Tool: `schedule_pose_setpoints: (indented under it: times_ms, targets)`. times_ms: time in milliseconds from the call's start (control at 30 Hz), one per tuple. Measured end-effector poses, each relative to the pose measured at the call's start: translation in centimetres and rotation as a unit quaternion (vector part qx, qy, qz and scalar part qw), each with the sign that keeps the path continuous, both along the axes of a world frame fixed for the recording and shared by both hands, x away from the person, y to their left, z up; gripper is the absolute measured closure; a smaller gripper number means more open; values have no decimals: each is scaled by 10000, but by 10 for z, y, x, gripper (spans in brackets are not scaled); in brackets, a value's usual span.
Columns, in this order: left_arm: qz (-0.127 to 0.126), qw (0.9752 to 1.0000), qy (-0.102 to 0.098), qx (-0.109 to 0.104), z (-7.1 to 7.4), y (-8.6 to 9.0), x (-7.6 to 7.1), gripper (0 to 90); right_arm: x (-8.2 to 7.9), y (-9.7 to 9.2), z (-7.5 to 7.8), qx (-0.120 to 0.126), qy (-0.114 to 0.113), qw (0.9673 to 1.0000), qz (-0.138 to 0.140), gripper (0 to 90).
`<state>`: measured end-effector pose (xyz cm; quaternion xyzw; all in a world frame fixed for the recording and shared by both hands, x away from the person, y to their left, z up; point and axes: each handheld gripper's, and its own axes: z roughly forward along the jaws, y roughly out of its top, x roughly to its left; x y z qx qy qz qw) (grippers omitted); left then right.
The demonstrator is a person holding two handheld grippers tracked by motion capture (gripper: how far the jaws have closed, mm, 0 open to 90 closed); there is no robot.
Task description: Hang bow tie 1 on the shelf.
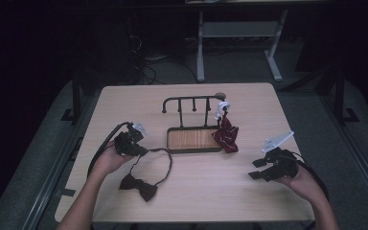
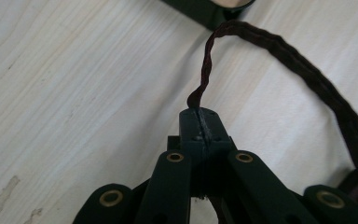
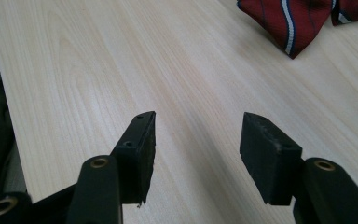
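Note:
A black bow tie [image 1: 139, 186] lies on the wooden table, and its thin strap [image 1: 167, 163] loops up toward the rack. My left gripper [image 1: 142, 150] sits at the strap's left end. In the left gripper view that gripper [image 2: 200, 122] is shut on the strap [image 2: 279, 51], which rises from the closed tips and curves off to the right. A red striped tie [image 1: 226, 134] hangs from the right end of a black rack [image 1: 191, 99]. My right gripper [image 1: 256, 169] rests low at the right, open [image 3: 198, 140] over bare wood, and the red tie [image 3: 298, 23] lies beyond it.
The rack stands on a dark tray with a wooden floor [image 1: 194, 139] at the table's middle; a tray corner [image 2: 200, 9] shows just past the strap. A white clip [image 1: 222, 106] sits atop the red tie. Desk legs and cables stand beyond the far edge.

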<state>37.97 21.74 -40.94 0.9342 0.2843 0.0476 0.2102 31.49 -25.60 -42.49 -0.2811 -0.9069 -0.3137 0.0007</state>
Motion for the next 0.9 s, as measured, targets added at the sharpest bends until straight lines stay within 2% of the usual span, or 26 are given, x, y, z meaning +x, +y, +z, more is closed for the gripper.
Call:
schedule_pose_setpoints:
  times_ms: [300,567,733,900]
  targets:
    - [-120,9998,79,-132,9,3,-4,900,-2,-4,1,2,-47,9999,-140,439]
    - [-247,9995,13,-203,21,4,-11,900,-2,-2,2,-12,-78,9999,-96,440]
    - [-333,9993,-32,-139,30,3,-15,900,-3,-1,2,-47,-103,9999,-100,440]
    - [-397,9990,-58,-184,39,2,-19,900,-3,-3,3,-18,-117,9999,-119,439]
